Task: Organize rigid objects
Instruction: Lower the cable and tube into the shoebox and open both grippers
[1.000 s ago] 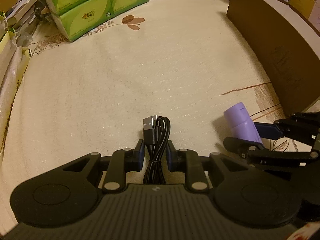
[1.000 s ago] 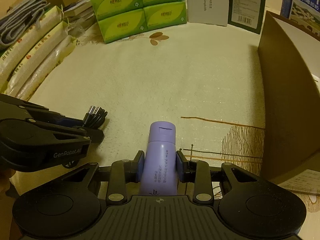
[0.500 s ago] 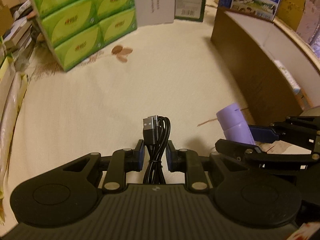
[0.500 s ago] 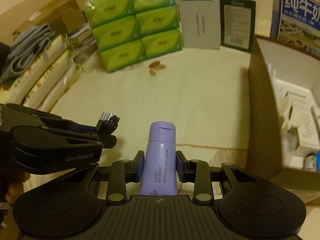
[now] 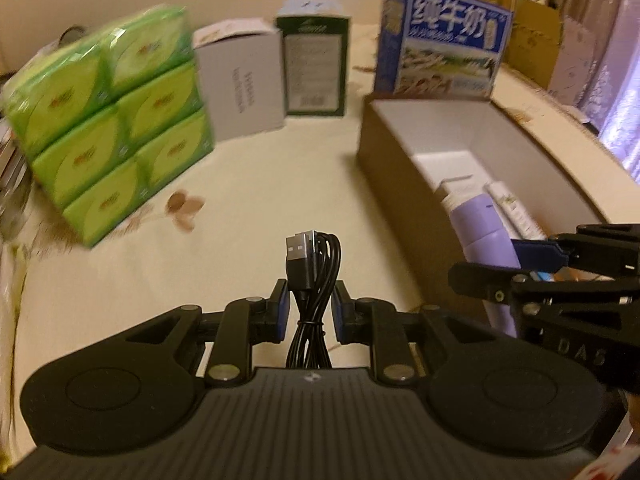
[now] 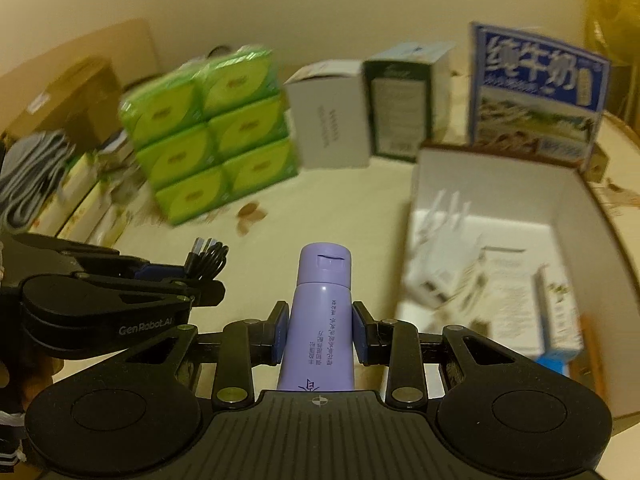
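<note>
My left gripper point(image 5: 309, 307) is shut on a coiled black USB cable point(image 5: 314, 276) and holds it above the cream tablecloth. My right gripper point(image 6: 320, 330) is shut on a purple tube point(image 6: 322, 320), cap pointing forward. The right gripper point(image 5: 560, 264) with the purple tube point(image 5: 486, 232) shows at the right of the left wrist view, beside the open brown cardboard box point(image 5: 384, 168). The left gripper point(image 6: 120, 300) with the cable point(image 6: 208, 258) shows at the left of the right wrist view. The box point(image 6: 600, 216) holds white and blue packages.
Stacked green tissue packs point(image 5: 116, 128) stand at the back left. A white box point(image 5: 244, 88), a dark green box point(image 5: 314, 68) and a blue milk carton point(image 5: 440, 44) stand at the back. Bagged goods point(image 6: 72, 200) lie along the left edge.
Both grippers have risen with their objects still held. The views now look down over the box wall into the open box.
</note>
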`<state>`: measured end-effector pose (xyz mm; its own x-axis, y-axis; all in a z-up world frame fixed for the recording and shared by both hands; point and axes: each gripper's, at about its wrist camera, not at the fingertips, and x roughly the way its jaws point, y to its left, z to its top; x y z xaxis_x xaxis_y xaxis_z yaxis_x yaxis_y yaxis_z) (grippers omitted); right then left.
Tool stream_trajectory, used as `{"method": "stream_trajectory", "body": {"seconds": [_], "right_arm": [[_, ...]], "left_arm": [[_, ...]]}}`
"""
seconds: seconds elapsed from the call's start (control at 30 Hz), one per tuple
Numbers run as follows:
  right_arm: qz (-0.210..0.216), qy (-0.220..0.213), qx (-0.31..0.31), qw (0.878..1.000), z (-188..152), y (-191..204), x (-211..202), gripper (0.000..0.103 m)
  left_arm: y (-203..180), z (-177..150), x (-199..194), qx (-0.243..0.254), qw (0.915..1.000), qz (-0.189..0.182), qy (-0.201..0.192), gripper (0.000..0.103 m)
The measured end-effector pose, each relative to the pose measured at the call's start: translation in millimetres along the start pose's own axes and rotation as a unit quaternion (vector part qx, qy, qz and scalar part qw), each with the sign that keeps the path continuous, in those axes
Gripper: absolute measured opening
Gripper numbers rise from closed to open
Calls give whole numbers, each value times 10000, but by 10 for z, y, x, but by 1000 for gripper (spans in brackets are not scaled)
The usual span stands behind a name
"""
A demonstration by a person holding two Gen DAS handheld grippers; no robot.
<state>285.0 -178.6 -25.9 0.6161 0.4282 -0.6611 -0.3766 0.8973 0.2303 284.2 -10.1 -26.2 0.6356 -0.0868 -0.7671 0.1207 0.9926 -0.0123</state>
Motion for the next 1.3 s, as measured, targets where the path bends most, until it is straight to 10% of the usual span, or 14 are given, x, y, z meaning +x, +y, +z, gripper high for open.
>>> {"method": "stream_trajectory", "body": {"seconds": [0.4, 1.3], "right_arm": [[-741, -191, 231, 9968, 422, -976, -65, 30], [-1232, 349, 602, 9899, 760, -2124, 812, 30]], "left_arm": [[-750, 749, 351, 405, 9968, -630, -277, 18], [-1454, 1483, 1709, 715, 9956, -543, 279, 18]]}}
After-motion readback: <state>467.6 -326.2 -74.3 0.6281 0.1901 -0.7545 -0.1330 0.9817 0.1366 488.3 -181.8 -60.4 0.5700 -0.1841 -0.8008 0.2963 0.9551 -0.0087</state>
